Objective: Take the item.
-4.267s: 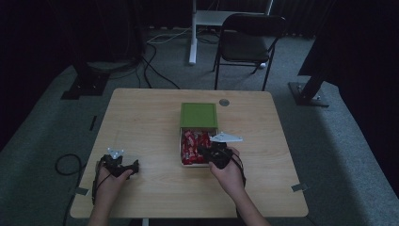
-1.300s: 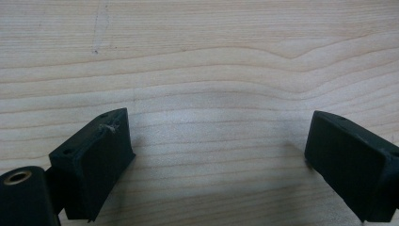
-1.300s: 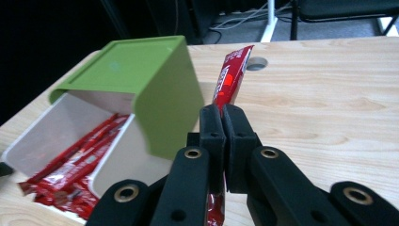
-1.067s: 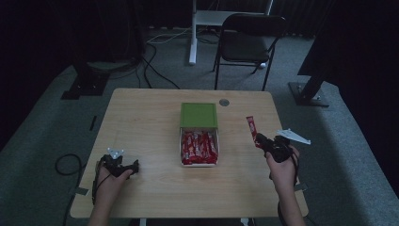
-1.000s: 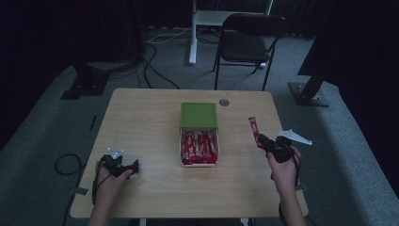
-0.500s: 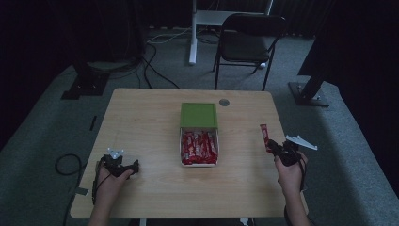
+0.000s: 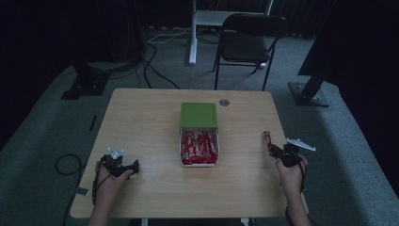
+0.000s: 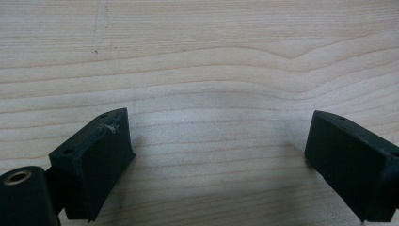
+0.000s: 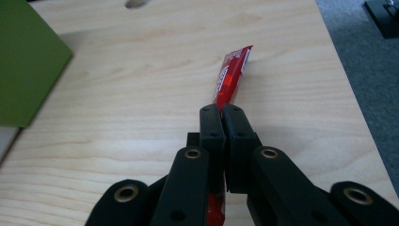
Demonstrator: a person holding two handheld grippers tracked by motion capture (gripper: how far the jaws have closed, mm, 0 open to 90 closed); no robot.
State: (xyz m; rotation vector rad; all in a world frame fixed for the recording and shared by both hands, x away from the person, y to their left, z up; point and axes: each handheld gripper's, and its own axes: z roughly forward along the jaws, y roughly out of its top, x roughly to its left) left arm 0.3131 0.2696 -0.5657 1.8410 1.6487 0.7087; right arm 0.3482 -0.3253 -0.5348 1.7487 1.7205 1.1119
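Note:
A white box (image 7: 180, 155) full of red candy bars (image 7: 200, 147) sits mid-table, its green lid (image 7: 199, 115) folded back behind it. My right gripper (image 7: 274, 149) hovers low over the table's right edge, shut on one red candy bar (image 7: 267, 140) that sticks out ahead of the jaws. In the right gripper view the red bar (image 9: 232, 75) juts forward from the closed gripper (image 9: 221, 113), with the green lid (image 9: 26, 66) at the left. My left gripper (image 7: 131, 167) rests at the front left. Its fingers (image 8: 101, 155) stand wide apart over bare wood.
A round grommet (image 7: 224, 102) lies behind the lid in the wooden table (image 7: 150, 122). A black folding chair (image 7: 249, 40) and a white desk leg (image 7: 192, 33) stand beyond the far edge. Cables run over the grey carpet at the left.
My right gripper has carried the red bar from near the box out to the right edge and lower toward the table. The left gripper has stayed put.

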